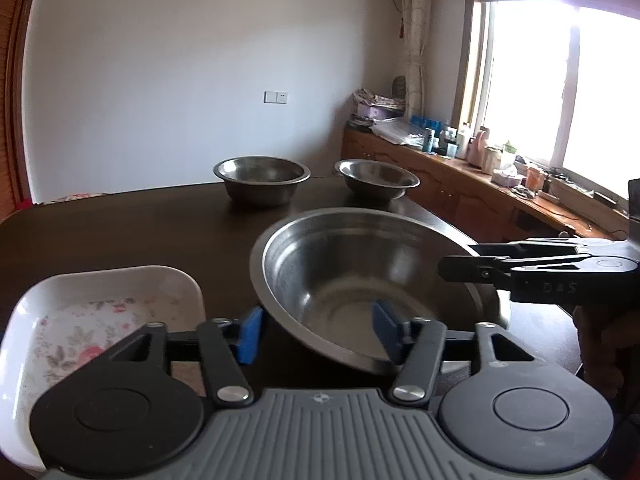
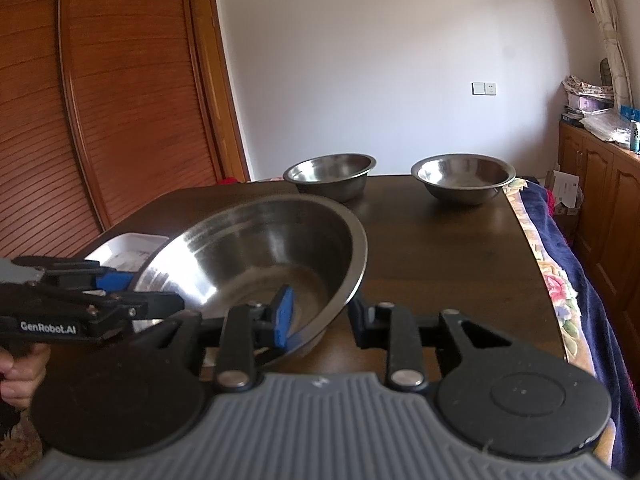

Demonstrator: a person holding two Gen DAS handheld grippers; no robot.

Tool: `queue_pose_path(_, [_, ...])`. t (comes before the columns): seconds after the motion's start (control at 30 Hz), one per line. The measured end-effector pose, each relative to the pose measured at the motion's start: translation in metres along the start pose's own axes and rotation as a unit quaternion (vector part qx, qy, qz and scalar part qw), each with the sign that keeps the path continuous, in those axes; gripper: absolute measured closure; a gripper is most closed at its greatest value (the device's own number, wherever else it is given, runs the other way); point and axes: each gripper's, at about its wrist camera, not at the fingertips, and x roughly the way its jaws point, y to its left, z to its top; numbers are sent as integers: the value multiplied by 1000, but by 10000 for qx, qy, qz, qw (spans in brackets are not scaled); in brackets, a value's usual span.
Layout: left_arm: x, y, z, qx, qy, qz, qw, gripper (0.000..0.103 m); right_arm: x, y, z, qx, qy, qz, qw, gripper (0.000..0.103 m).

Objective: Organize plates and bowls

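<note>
We see the tilted steel bowl point(image 1: 360, 280) straddled by the wide left claw point(image 1: 316, 332) and pinched at its rim only by the right claw point(image 2: 316, 316), so it may slip onto the desk point(image 2: 440, 248).

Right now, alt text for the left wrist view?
Tilted large steel bowl, near wall between the open left gripper's pads, right gripper at its right rim. White floral dish at left, two smaller steel bowls behind, dark table.

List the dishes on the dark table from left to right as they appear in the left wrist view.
White square floral dish → far round steel bowl on the left → far round steel bowl on the right. The large tilted steel bowl in front overlaps both, so it is left out.
</note>
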Motion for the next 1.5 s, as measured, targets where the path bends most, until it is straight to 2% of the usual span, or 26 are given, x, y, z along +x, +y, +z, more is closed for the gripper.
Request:
queue_pose_path(0.1, [-2,2,0,-32,-6,22,10000,13,-4,1,0,-82,-117,-132,9998,53])
queue_pose_path(0.2, [-5,4,0,-45,-59,65,10000,9,-8,0,-1,-82,-190,-198,9996,53])
queue_pose_path(0.7, [-37,0,5,-21,-465,158,9988,1,-33,2,3,-37,-494,-294,9983,53])
queue_pose_path(1.1, [-73,3,6,35,-854,242,9960,0,-55,16,15,-103,-742,-298,9967,51])
queue_pose_path(1.37, [-96,14,4,-58,-1037,340,9940,0,-69,32,22,-173,-926,-292,9951,43])
queue_pose_path(1.43, [-101,16,4,-67,-1084,357,9934,0,-71,35,22,-163,-973,-296,9947,37])
queue_pose_path(1.5, [-104,19,4,-110,-1110,376,9931,0,-72,37,23,-151,-993,-323,9944,37])
